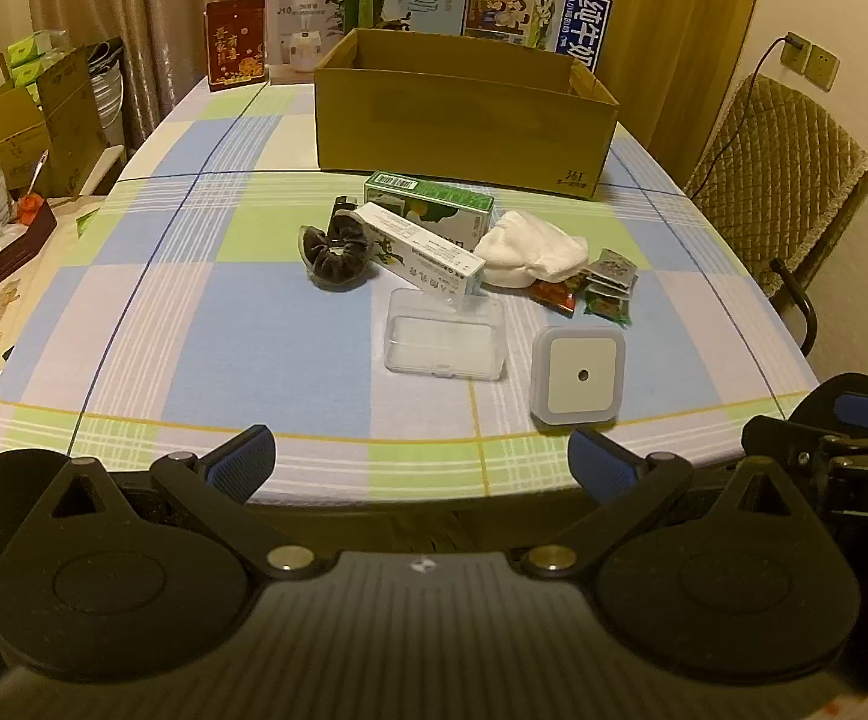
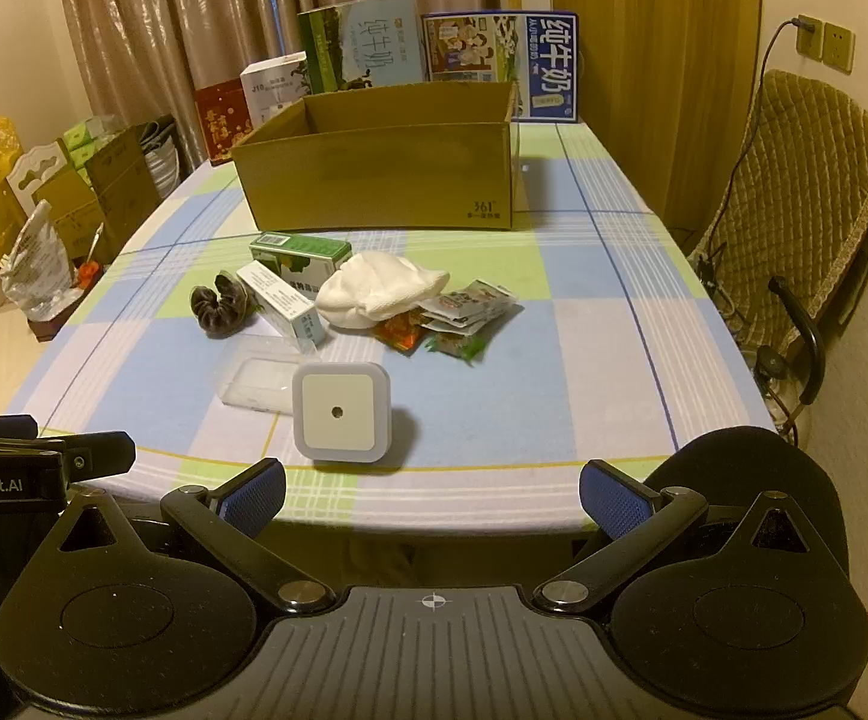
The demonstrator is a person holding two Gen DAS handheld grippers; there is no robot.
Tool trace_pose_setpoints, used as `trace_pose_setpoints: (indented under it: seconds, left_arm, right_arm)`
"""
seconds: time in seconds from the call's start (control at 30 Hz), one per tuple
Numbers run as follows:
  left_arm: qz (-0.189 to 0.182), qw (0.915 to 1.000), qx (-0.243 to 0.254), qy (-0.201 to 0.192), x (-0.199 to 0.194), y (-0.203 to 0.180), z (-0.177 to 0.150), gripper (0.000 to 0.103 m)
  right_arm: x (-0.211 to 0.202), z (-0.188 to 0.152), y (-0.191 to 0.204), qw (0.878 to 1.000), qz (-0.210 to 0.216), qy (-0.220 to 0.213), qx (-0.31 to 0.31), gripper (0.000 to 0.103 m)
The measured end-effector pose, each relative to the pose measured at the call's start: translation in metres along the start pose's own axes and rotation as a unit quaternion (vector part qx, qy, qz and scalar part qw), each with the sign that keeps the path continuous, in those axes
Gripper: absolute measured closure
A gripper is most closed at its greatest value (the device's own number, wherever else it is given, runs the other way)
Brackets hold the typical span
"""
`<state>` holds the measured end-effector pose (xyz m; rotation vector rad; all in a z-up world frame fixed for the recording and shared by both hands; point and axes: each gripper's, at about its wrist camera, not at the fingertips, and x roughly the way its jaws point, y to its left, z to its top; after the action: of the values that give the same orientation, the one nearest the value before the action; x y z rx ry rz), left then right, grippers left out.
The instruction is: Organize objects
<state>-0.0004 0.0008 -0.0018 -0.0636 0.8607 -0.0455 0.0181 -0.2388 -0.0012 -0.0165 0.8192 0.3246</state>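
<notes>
Left wrist view
Left gripper: jaws spread wide and empty, held at the near edge of the table, short of all objects.
Right gripper: only a part shows at the right border; whether it is released or clenched cannot be told here.
Cardboard box: open-topped, on the far half of the checked cloth.
Clutter: grouped mid-table, in front of the box. Green carton farthest; white carton lies slantwise, its near end over the clear plastic case; dark scrunchie to the left; white cloth to the right, touching the snack packets.
Night light: square, white, nearest the grippers, just right of the case.

Right wrist view
Right gripper: jaws released, wide apart, holding nothing, at the table edge.
Left gripper: partly seen at the left border.
Night light: directly ahead, closest item.
Cardboard box: beyond the clutter, apart from it.
Chair: quilted cover, right of the table.
</notes>
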Motion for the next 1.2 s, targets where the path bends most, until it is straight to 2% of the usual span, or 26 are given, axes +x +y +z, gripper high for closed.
trace_pose_setpoints:
  seconds: [1.2]
  left_arm:
    - [-0.005, 1.0000, -0.003, 0.001, 0.0002, 0.0015, -0.0006, 0.001]
  right_arm:
    - [0.0014, 0.0013, -0.0005, 1.000, 0.000, 0.003, 0.002, 0.002]
